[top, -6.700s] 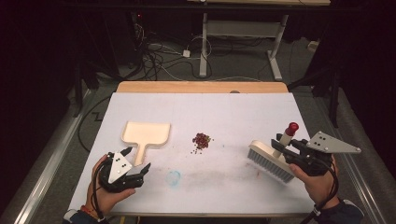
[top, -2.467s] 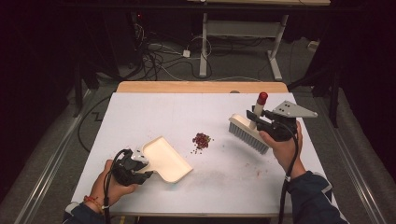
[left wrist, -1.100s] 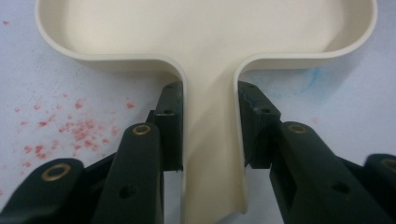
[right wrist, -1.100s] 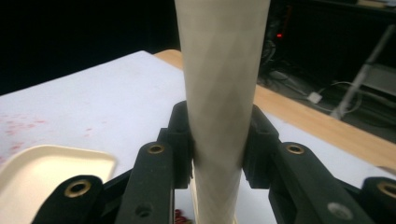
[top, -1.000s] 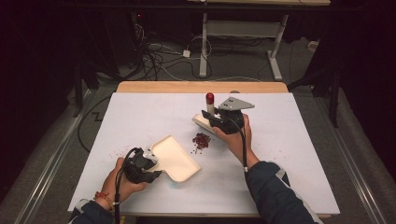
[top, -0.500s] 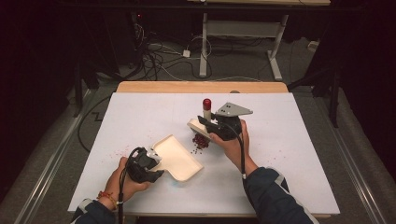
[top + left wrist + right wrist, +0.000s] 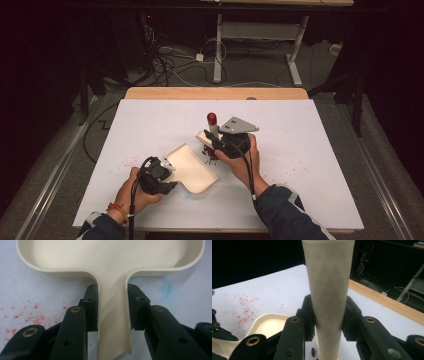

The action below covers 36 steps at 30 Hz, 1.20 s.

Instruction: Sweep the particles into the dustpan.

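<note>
The small pile of red bits (image 7: 209, 152) lies near the middle of the white table (image 7: 310, 150), just at the open lip of the cream dustpan (image 7: 192, 167) and right under the brush (image 7: 209, 137). The brush stands nearly upright, its red-capped handle pointing up, its head down on the bits. The right gripper (image 7: 226, 145) is clamped on the brush handle (image 7: 328, 290); in the right gripper view both jaws press its sides. The left gripper (image 7: 159, 175) grips the dustpan's handle (image 7: 112, 315), jaws tight on either side, with the pan lying flat and its mouth turned toward the pile.

The likely trouble is scatter. Faint red specks (image 7: 32, 317) already lie on the table to the left of the pan, well apart from the pile, and a fast stroke could flick more bits past the pan's sides. If the lip of the pan lifts off the table, bits may slide under it instead of in. The brush is held by a smooth round handle, so a hard push could make it twist in the jaws and send the stroke off line
</note>
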Tool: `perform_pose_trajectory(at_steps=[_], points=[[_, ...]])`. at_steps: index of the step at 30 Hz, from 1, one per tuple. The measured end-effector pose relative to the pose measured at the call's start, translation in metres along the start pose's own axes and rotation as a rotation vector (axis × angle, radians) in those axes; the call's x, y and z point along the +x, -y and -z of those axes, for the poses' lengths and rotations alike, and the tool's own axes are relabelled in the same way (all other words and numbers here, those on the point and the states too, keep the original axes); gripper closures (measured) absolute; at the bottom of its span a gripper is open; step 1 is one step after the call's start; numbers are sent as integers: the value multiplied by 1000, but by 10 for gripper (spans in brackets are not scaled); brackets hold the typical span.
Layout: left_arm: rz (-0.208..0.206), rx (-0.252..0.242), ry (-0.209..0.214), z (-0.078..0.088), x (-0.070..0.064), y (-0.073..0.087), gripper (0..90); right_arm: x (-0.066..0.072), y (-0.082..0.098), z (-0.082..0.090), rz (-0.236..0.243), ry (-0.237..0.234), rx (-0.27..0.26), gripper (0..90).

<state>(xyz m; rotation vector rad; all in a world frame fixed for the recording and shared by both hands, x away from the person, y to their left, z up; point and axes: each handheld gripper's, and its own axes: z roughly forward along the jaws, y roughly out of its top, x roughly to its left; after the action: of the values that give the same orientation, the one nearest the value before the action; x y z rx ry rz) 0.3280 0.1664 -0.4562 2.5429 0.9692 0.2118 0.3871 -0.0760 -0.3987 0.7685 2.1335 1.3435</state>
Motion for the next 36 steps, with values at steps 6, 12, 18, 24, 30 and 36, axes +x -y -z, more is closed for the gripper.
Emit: perform_pose_trajectory(at_steps=[6, 12, 18, 24, 30, 36], points=[[2, 8, -1, -4, -2, -4, 638, 18, 1, 3, 6, -9, 1, 686], [2, 22, 5, -6, -1, -5, 638, 36, 1, 10, 15, -20, -3, 686], [3, 30, 5, -8, -1, -5, 638, 46, 0, 15, 12, -40, -9, 690], [-8, 34, -2, -10, -1, -4, 637, 50, -2, 17, 1, -57, -21, 694], [-14, 36, -1, -9, -2, -3, 638, 49, -2, 18, -8, -44, -33, 696], [-22, 21, -5, -3, 0, 1, 639, 41, -4, 21, -3, -37, -54, 697]])
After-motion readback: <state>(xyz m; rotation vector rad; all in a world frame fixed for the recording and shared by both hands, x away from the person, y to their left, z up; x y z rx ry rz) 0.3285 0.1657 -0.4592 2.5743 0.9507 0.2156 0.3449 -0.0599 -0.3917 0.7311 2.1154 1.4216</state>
